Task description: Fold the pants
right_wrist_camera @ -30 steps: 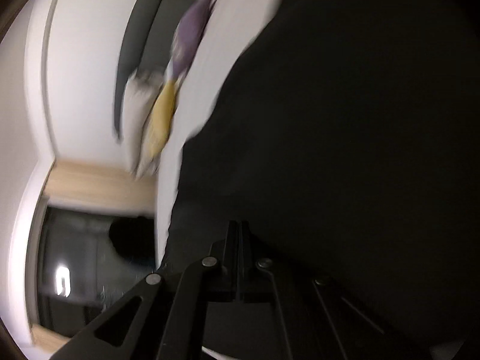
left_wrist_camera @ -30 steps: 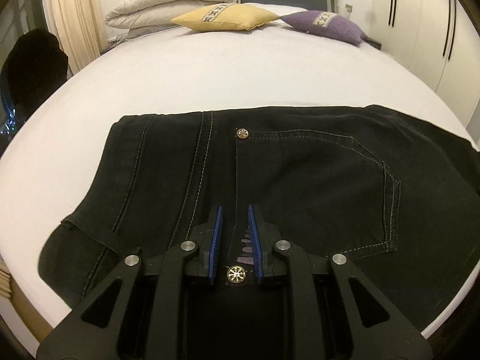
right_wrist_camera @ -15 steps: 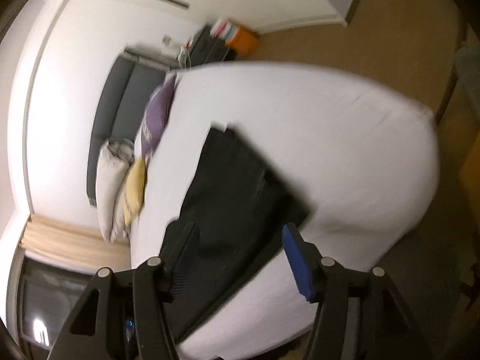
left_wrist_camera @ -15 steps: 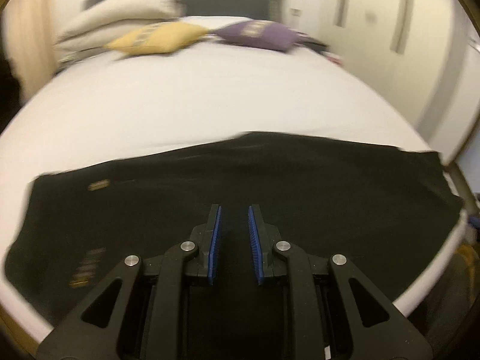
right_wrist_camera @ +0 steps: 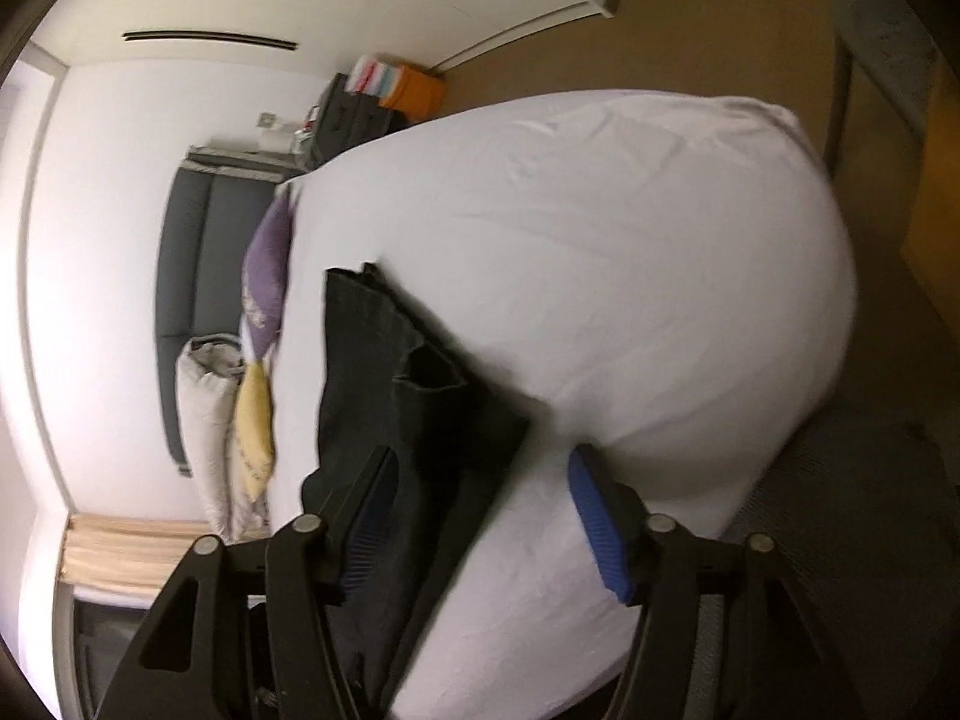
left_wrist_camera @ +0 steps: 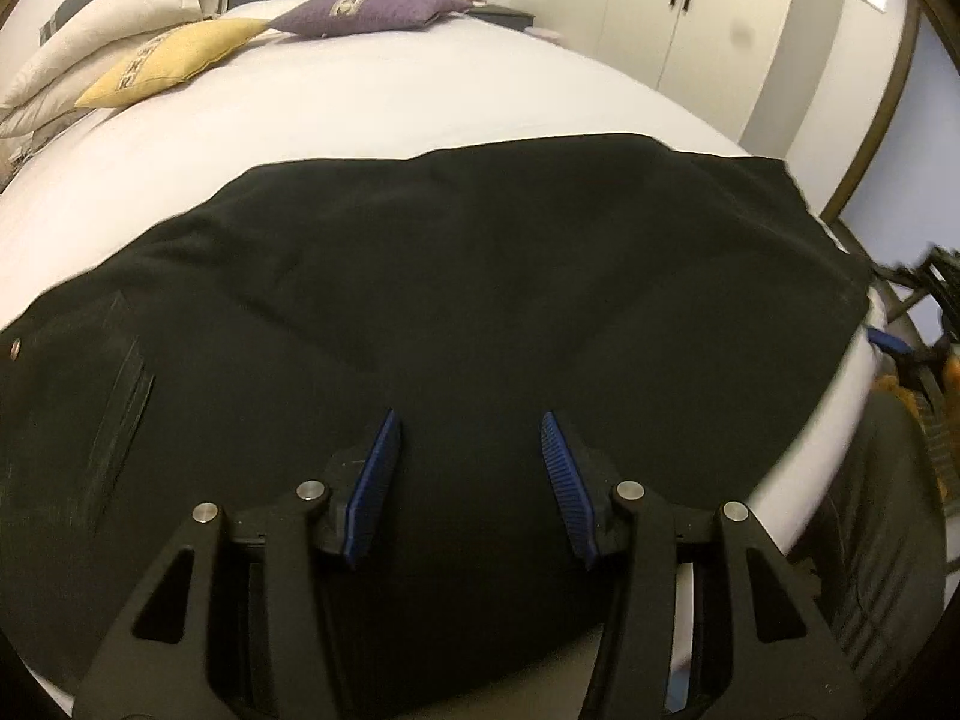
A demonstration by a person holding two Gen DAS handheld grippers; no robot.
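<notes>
Below my left gripper [left_wrist_camera: 468, 468] the black pants [left_wrist_camera: 450, 276] lie flat; its jaws are opening, empty. My right gripper [right_wrist_camera: 480, 516], opening too, grips nothing, pants just beneath.

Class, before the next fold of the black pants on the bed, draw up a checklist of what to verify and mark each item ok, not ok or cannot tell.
1. Black pants lie flat on the white bed: ok.
2. Left gripper free of cloth, jaws opening: ok.
3. Right gripper free of cloth, jaws opening: ok.
4. Leg hems evenly stacked: not ok, one corner sticks out.
5. Yellow pillow and purple pillow away from the pants: ok.
6. Waistband aligned: cannot tell.
</notes>
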